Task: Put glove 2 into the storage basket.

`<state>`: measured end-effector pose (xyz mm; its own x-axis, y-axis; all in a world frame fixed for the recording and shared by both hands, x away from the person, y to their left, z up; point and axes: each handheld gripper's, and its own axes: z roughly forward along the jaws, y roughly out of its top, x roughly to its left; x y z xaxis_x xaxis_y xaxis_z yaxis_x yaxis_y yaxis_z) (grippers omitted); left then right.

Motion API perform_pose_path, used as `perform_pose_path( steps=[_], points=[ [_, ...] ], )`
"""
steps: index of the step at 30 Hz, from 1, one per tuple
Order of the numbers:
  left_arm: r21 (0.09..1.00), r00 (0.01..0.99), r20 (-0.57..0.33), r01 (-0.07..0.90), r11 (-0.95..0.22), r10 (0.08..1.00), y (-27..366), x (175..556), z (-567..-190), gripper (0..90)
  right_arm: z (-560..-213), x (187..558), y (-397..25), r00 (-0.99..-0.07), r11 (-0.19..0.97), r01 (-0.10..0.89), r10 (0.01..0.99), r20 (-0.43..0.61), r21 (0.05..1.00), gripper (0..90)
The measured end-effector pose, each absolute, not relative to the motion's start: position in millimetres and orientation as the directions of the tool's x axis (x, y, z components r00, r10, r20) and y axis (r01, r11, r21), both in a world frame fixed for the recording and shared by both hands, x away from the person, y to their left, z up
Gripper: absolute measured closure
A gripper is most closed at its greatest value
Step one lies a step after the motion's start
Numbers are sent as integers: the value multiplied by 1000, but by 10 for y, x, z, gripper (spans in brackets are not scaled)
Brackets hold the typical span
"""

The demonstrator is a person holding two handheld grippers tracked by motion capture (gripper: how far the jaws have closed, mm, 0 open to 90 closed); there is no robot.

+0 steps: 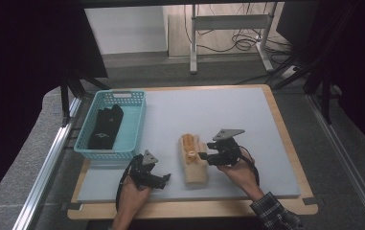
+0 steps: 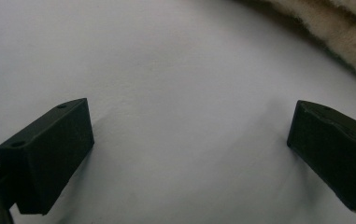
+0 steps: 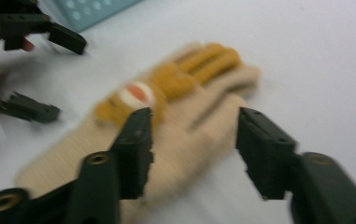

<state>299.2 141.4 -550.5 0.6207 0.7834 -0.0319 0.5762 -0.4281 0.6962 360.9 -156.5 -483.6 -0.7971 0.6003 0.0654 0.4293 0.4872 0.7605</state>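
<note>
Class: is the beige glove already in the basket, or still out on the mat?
Out: the glove lies flat on the mat, beside the basket.

A mat (image 1: 218, 115) lies on a board (image 1: 292, 158) and covers most of it. At the mat's far left corner stands a basket (image 1: 134, 125), and a dark glove (image 1: 104, 127) lies in its left half. A second glove (image 1: 193, 160) lies on the mat near the middle, toward the near edge, well to the right of the basket, fingers pointing far. The left gripper (image 1: 160, 178) sits at the near edge, just left of that glove and near the basket's near right corner. The right gripper (image 1: 208, 155) is over the glove's right side. A table frame (image 1: 228, 28) stands on the floor far behind the board.
</note>
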Motion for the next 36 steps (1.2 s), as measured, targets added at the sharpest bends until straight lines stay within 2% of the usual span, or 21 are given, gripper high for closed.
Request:
perform_pose_path(
  steps=[6,11,23,36],
  points=[
    [696,619,-34,578,-426,784,1413,2991,-5506,6,-4964,3577,-1792,-799,508,449,597,76,735,755],
    [696,619,-35,578,-426,784,1414,2992,-5506,6,-5093,3482,-1817,-818,532,449,568,91,718,846],
    [699,587,-47,597,-393,809,1444,2967,-5498,23,-5285,3334,-1621,-851,573,433,514,107,696,855],
    [699,532,-43,621,-355,846,1781,2839,-5522,14,-5327,3301,-1237,-881,586,388,462,101,711,837]
  ],
)
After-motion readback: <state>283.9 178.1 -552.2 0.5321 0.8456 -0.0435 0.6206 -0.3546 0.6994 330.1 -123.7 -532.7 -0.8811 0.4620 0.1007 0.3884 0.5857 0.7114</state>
